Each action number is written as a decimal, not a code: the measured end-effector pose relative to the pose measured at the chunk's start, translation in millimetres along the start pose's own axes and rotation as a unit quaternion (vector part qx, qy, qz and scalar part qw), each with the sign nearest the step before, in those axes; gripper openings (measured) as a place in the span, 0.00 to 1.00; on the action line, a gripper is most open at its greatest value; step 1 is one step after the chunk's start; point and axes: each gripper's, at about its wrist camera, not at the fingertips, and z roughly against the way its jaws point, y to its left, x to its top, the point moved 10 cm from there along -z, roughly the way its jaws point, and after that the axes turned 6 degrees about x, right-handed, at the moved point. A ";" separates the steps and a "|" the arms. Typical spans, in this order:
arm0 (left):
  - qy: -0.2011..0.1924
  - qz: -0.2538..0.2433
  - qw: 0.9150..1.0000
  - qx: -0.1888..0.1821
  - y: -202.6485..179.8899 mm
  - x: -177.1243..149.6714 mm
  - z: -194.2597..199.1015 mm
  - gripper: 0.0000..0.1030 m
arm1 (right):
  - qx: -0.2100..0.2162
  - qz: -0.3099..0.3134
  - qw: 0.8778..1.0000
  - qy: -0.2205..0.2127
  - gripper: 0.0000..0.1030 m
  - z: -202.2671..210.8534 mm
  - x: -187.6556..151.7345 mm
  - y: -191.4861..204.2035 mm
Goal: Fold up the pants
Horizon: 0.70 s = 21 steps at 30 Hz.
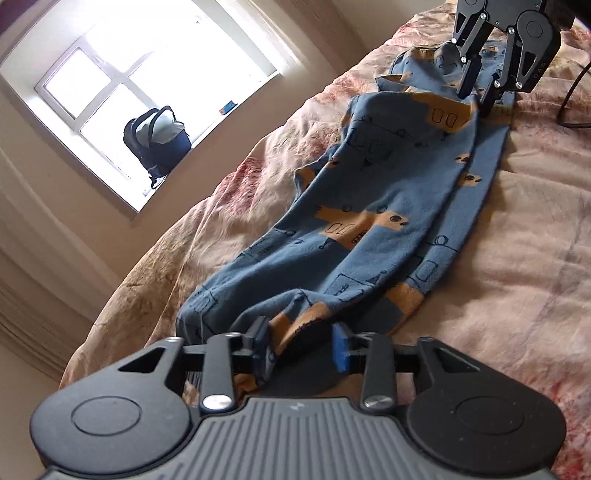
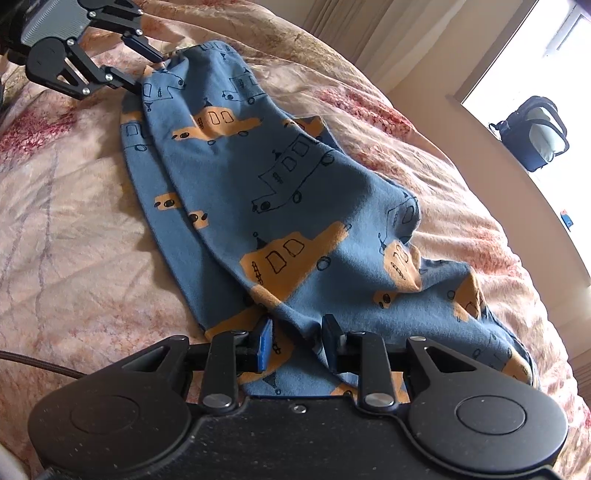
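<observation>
Blue pants [image 1: 388,206] with orange vehicle prints lie stretched along the bed, one leg laid over the other. My left gripper [image 1: 303,339] stands at one end with its jaws apart and the fabric edge bunched between them. My right gripper [image 2: 299,339] stands at the other end, jaws apart, with cloth [image 2: 280,206] between its fingers. Each gripper shows in the other's view: the right one [image 1: 476,92] at the top right, the left one [image 2: 147,72] at the top left, both with fingers apart around the cloth edge.
The bed has a crumpled pink and beige floral cover [image 1: 517,258]. A dark backpack [image 1: 159,140] sits on the sill of a bright window [image 1: 110,74]. A black cable [image 1: 572,107] lies on the bed near the right gripper. Curtains [image 2: 351,22] hang by the wall.
</observation>
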 end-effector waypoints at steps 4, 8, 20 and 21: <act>0.004 0.017 1.000 -0.012 4.9 2.4 -3.1 0.05 | 0.010 0.008 1.000 0.003 0.07 -5.9 1.2 3.5; -0.007 0.001 1.000 -0.018 5.0 2.9 3.2 0.01 | 0.011 0.018 1.000 0.002 0.01 -1.3 1.7 4.1; -0.003 -0.023 0.998 -0.054 -9.0 -13.1 10.5 0.01 | 0.032 0.062 0.997 0.023 0.00 20.5 -10.3 20.7; 0.000 -0.023 0.998 -0.058 -10.9 -14.5 9.6 0.01 | 0.033 0.061 0.997 0.028 0.00 17.4 -11.9 21.7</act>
